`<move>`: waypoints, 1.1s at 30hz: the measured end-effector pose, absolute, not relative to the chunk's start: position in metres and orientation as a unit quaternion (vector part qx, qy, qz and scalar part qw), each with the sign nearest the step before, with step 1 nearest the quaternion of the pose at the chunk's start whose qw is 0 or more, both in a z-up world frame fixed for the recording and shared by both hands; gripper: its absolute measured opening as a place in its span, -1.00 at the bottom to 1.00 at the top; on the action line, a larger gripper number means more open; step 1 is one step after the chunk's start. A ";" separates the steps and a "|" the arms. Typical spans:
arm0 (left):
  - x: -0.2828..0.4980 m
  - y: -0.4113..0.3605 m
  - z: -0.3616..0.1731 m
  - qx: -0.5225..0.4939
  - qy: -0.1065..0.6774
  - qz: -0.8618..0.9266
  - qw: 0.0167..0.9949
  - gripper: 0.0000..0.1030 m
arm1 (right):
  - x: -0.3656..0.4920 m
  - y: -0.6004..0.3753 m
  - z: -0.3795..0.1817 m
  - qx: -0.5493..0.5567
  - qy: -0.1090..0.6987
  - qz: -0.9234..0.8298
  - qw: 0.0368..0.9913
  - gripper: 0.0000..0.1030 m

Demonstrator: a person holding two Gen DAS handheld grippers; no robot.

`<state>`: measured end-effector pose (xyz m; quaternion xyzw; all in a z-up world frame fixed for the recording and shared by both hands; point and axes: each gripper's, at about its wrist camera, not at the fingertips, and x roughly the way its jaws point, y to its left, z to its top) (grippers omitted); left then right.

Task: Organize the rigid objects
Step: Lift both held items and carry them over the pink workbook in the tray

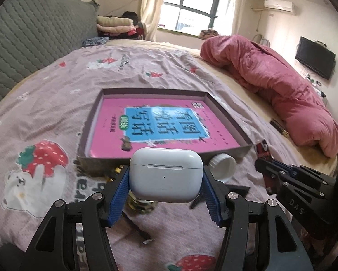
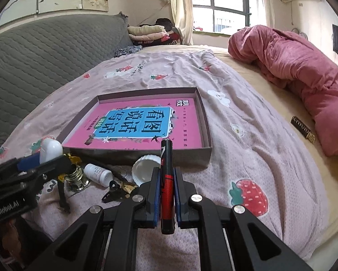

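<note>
A: What does the left wrist view show?

B: The left gripper (image 1: 166,180) clamps a glossy white rounded plastic earbud case (image 1: 166,175) between its blue ribbed pads, jaws spread wide around it, above a bed. A lilac cotton bedsheet printed with strawberries and bears (image 1: 55,103) covers the mattress. Beyond the case lies a shallow grey cardboard box lid (image 1: 223,110) holding a pink book with a blue title panel (image 1: 162,126). A rolled rose-pink quilt (image 1: 270,83) lies at right, a grey quilted headboard (image 1: 28,45) at left, a window (image 1: 198,2) behind.

A: And the right wrist view?

B: The right gripper (image 2: 166,194) is pinched nearly shut on a slim black-and-red battery (image 2: 167,180), upright before the box lid's near wall. At left on the sheet sit a small white plastic bottle (image 2: 98,174), a white ribbed cap (image 2: 144,167) and a brass-coloured metal piece (image 2: 76,176), beside the left gripper.
</note>
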<state>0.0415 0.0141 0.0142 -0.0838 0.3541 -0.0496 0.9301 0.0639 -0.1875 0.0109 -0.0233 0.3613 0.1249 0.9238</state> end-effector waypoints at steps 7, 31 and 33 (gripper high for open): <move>0.050 0.034 0.021 -0.083 0.331 -0.018 0.940 0.20 | 0.074 -0.186 0.012 -0.021 0.351 0.120 0.928 -0.79; 0.119 0.065 0.012 -0.094 0.312 0.034 0.945 0.20 | 0.116 -0.185 0.009 -0.003 0.344 0.093 0.934 -0.79; 0.123 0.068 0.011 -0.094 0.312 0.035 0.945 0.20 | 0.120 -0.184 0.007 -0.002 0.347 0.090 0.934 -0.79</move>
